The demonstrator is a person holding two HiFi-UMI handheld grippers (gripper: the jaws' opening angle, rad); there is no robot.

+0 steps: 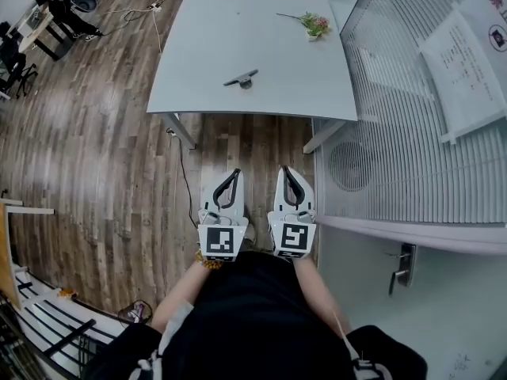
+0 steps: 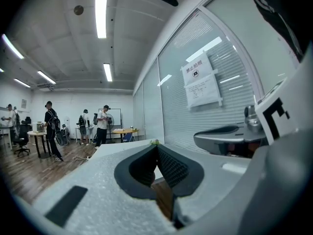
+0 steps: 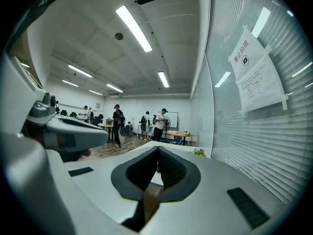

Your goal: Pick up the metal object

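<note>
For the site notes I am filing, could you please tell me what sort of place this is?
Most likely an open-plan office or lab: a glass partition with blinds and a posted notice, ceiling strip lights, and people standing about in the background.

White plastic left gripper (image 1: 235,172) and white plastic right gripper (image 1: 285,170): black ribbed jaw pads, black-and-white square-marker cubes (image 1: 221,242) at 6 o'clock ends. Black top (image 1: 253,315), yellowish bead wristband (image 1: 207,264).
</note>
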